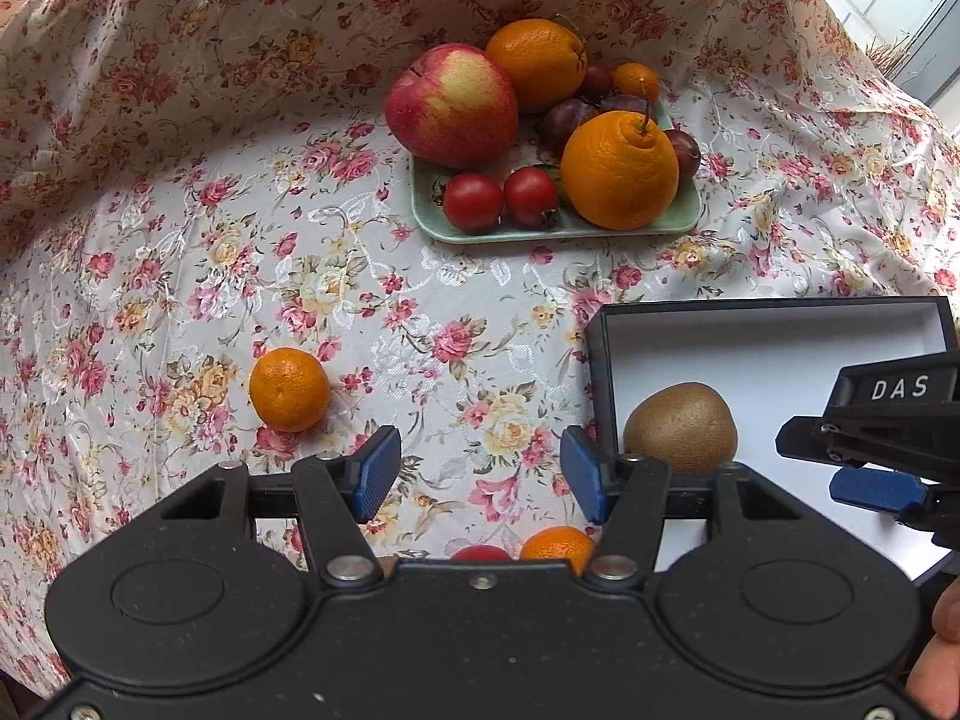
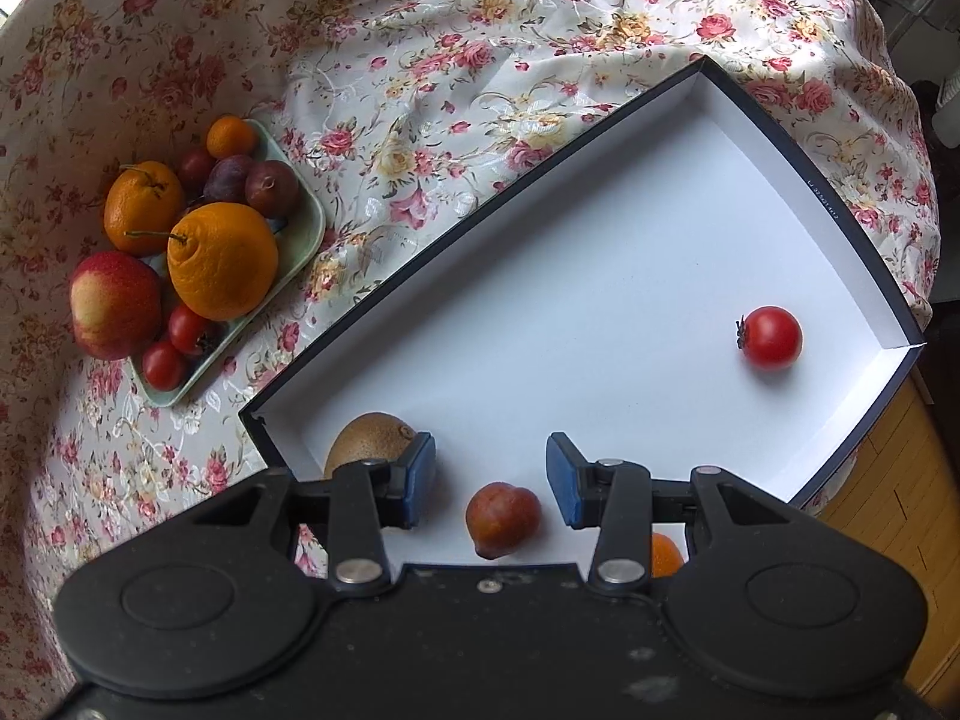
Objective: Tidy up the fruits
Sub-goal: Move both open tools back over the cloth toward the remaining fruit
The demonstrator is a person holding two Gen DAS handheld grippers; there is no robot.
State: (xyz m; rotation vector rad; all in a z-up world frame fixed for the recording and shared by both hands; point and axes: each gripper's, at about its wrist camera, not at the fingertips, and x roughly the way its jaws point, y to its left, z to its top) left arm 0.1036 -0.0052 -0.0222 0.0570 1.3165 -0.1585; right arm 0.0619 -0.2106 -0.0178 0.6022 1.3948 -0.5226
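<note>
The tabletop cloth (image 1: 180, 228) carries all items. The box (image 2: 600, 276) lies below and ahead of the right claw (image 2: 491, 477); it holds a kiwi (image 2: 366, 438) at the claw's left finger, a plum (image 2: 501, 519) directly under the gap, a tomato (image 2: 770, 338) well ahead to the right, and an orange fruit partly hidden. The tray (image 1: 681, 222), far ahead of the left claw (image 1: 480, 474), is full: most sorting remains, in my judgement. A mandarin (image 1: 289, 389) lies ahead-left of the left claw. Both claws point steeply down, spread, pinching nothing.
</note>
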